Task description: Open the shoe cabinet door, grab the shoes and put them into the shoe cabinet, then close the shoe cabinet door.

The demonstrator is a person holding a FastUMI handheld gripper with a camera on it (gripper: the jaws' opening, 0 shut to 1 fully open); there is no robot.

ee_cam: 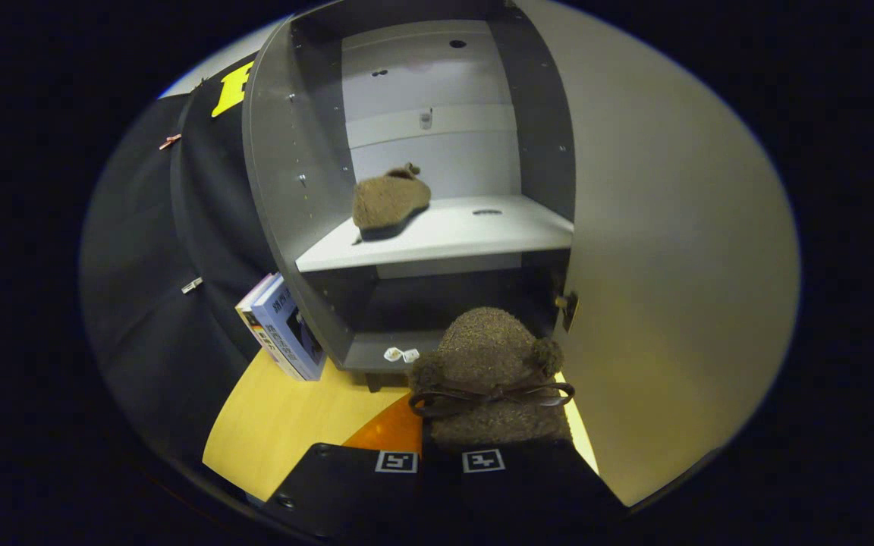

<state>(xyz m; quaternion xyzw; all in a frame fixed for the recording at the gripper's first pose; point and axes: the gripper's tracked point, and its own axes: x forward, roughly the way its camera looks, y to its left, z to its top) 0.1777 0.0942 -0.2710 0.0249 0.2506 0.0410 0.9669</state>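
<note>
Slipper [492, 379] is sitting in the claw [441, 453], fingers clenching its heel just ahead of the open cabinet [285, 152], and being fuzzy, soft and light it is likely squashing, so gripping the firmer sole edge seems wiser; its mate [390, 203] is lying on the shelf [467, 231].

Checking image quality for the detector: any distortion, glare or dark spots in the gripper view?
Gripper view: strong fisheye bending, the cabinet side panel and open door curve. No hard glare; the door shows a soft warm gradient. The lower compartment is in deep shadow. The slipper on the shelf is sharp with a small shadow; the slipper held in the gripper is close and slightly soft.
</note>
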